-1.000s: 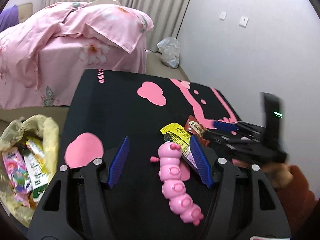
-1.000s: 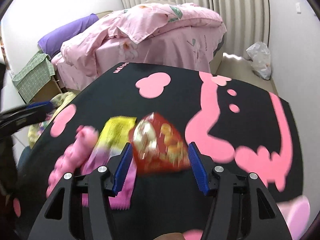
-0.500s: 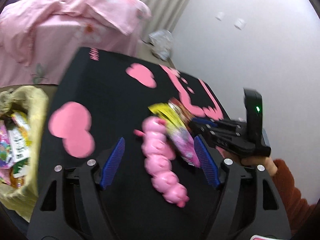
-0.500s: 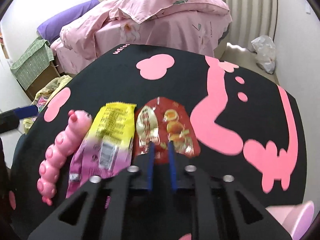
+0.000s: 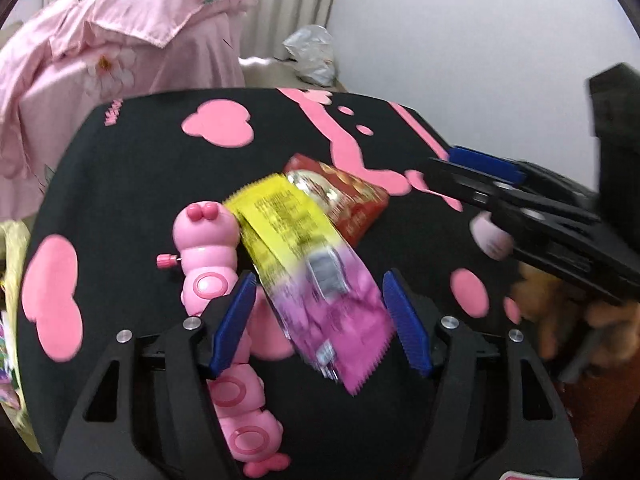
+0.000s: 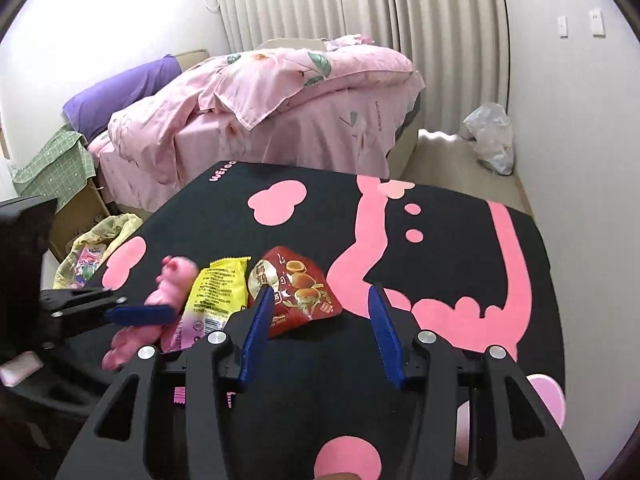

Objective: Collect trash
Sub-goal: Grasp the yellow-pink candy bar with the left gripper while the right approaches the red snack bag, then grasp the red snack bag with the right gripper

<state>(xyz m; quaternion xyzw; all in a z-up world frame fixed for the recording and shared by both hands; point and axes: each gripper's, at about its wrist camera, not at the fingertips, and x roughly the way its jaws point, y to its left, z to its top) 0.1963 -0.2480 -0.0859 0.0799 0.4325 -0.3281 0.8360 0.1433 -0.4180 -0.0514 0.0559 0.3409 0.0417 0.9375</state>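
Observation:
A yellow-and-purple snack wrapper (image 5: 308,268) lies on the black table with pink shapes (image 5: 132,168); it also shows in the right wrist view (image 6: 212,300). A red snack packet (image 5: 344,196) lies just behind it, and shows too in the right wrist view (image 6: 298,292). My left gripper (image 5: 320,316) is open, its blue pads either side of the wrapper's purple end. My right gripper (image 6: 320,328) is open and empty, just right of the red packet, above the table.
A pink caterpillar toy (image 5: 212,276) lies left of the wrapper. A yellow trash bag (image 6: 96,252) with wrappers hangs off the table's left side. A pink bed (image 6: 260,100) stands behind, a white plastic bag (image 6: 490,136) on the floor.
My right gripper was shut on the red packet half a second ago; now it is open and pulled back. My left gripper moved forward so its fingers straddle the yellow-and-purple wrapper.

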